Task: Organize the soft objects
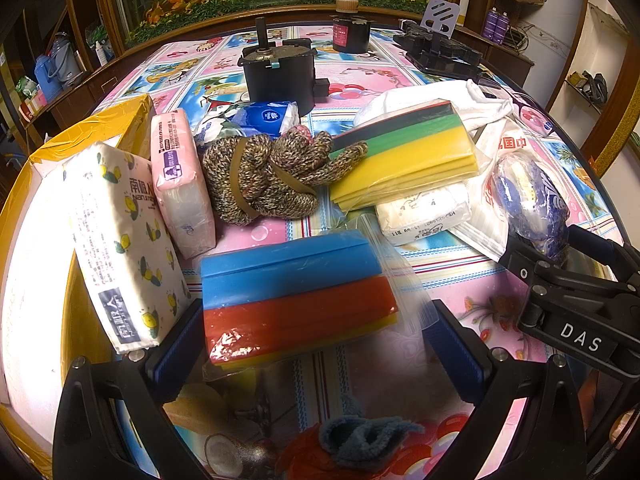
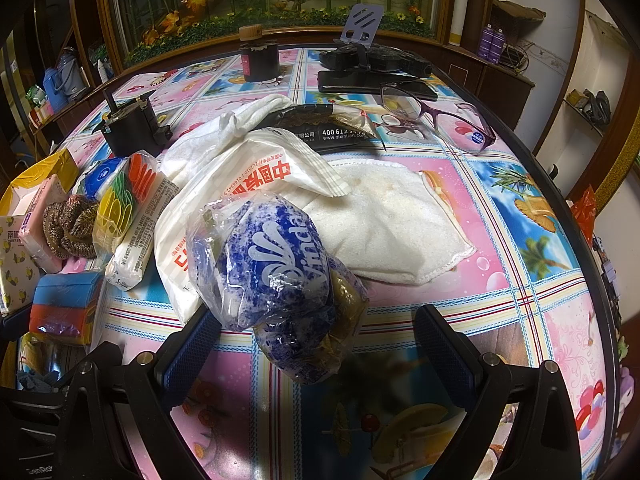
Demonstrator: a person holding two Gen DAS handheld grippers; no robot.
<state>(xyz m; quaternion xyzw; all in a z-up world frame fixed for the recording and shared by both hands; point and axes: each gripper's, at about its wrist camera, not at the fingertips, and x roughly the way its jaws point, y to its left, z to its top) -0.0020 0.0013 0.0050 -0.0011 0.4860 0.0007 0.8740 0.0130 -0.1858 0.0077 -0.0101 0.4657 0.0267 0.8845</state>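
Left wrist view: the left claw (image 1: 316, 340) is spread wide over the table (image 1: 472, 292), and a bagged stack of blue, red and yellow sponges (image 1: 296, 296) lies between its blue pads (image 1: 452, 348), with no contact shown on either side. To the left, a lemon-print tissue pack (image 1: 120, 240) is leaned against a yellow box (image 1: 76, 132), and a pink pack (image 1: 180, 180) is propped beside it. A knitted glove bundle (image 1: 268, 172), bound with a band, rests just behind the sponges. A second bagged stack (image 1: 408, 152), yellow, green and black, is set on a white pack (image 1: 424, 212). A black motor (image 1: 280, 72) and a dark jar (image 1: 350, 28) stand farther back. The right claw (image 1: 560, 252) is seen at the right edge, beside a blue bag (image 1: 532, 196).

Right wrist view: the right claw (image 2: 316, 352) is spread, and the blue bag (image 2: 276, 276), printed "Vinda", lies between its pads (image 2: 188, 352); whether the left pad touches it cannot be told. Behind it a white bag with red lettering (image 2: 240, 184) and a white towel (image 2: 392, 220) are laid on the table (image 2: 520, 300). Glasses (image 2: 440, 116) rest farther back, and the sponges (image 2: 66, 304) sit at the left.
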